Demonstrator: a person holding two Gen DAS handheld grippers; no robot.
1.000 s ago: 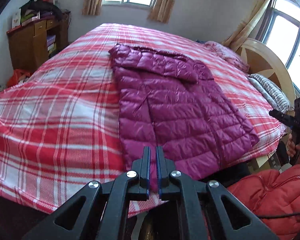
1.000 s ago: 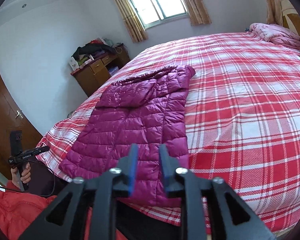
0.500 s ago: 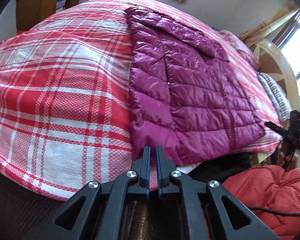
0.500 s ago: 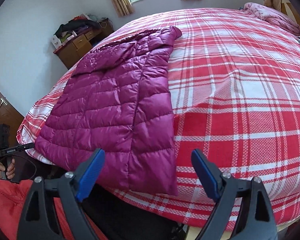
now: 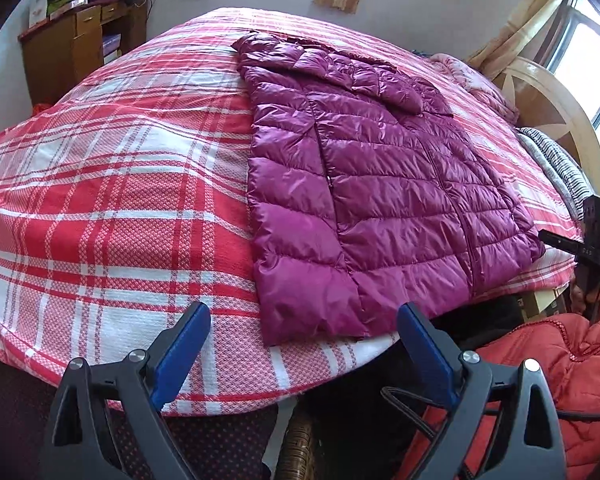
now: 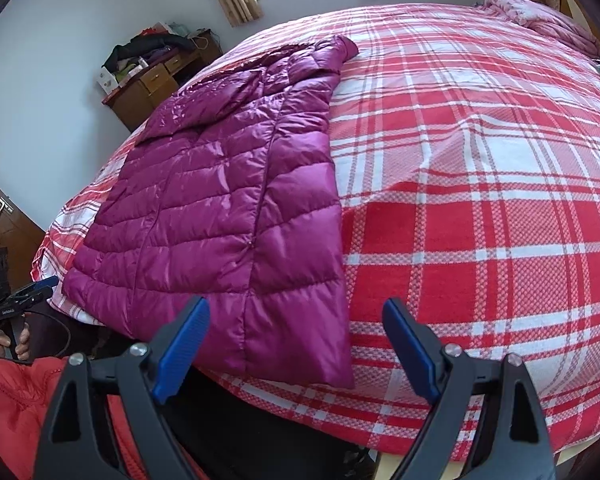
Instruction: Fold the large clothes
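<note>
A magenta quilted down jacket lies flat on the red-and-white plaid bed, hem toward me, hood end far away. My left gripper hovers over the hem's left corner. Its blue-padded jaws are opening wide and press on nothing. In the right wrist view the same jacket lies left of centre, and my right gripper stands open above the hem's right corner, with no pad touching cloth. Each gripper also shows small at the edge of the other's view: the right gripper and the left gripper, each in a hand.
The person's red quilted jacket fills the low corner near the bed's edge. A wooden dresser piled with things stands by the far wall. A headboard, a striped pillow and a pink blanket are at the bed's far side.
The left jaws went from shut to wide open. The right jaws spread from a narrow gap to wide. Both views dropped closer to the jacket's hem.
</note>
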